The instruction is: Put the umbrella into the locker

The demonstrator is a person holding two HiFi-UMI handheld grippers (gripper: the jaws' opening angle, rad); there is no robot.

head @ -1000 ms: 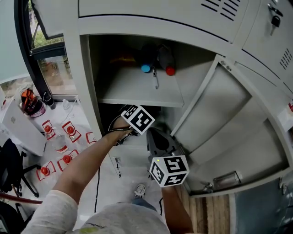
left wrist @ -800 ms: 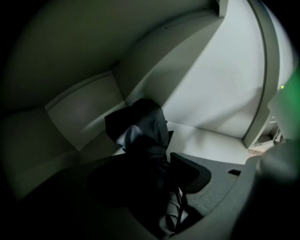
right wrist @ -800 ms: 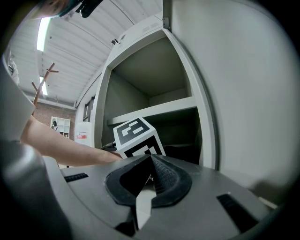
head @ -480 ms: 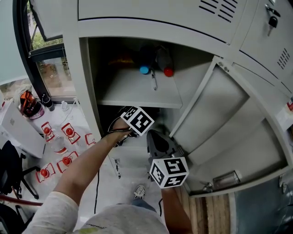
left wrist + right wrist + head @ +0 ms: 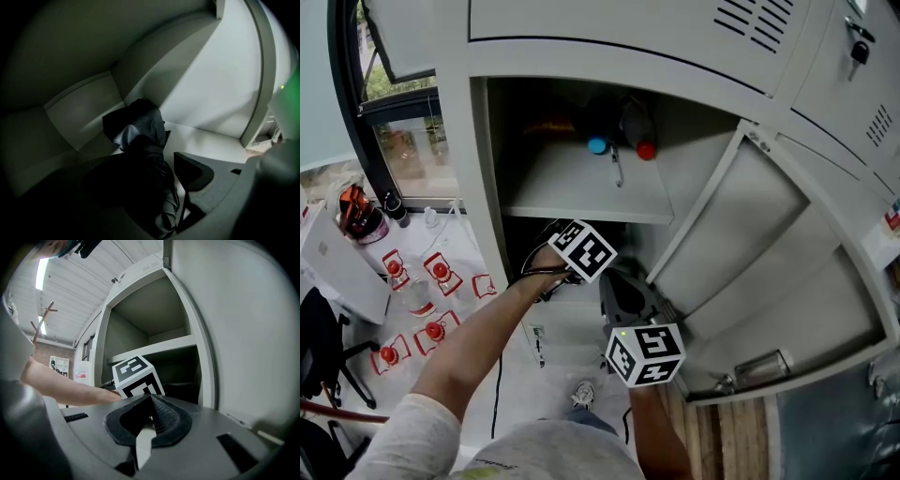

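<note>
Left gripper view | your left gripper (image 5: 150, 174): jaws just been opening, now wide, umbrella (image 5: 140, 140) between them | lying on locker (image 5: 211, 93) floor, long axis running lower centre upward | your right gripper (image 5: 149, 416): jaws together, empty

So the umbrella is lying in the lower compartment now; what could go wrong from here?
The left gripper's jaws have just been opening, but the umbrella lies between them; pulling back could snag its loose fabric and drag it out. The right gripper, jaws shut, hangs just in front of the locker opening, close under the left arm, so a quick withdrawal might bump it.
</note>
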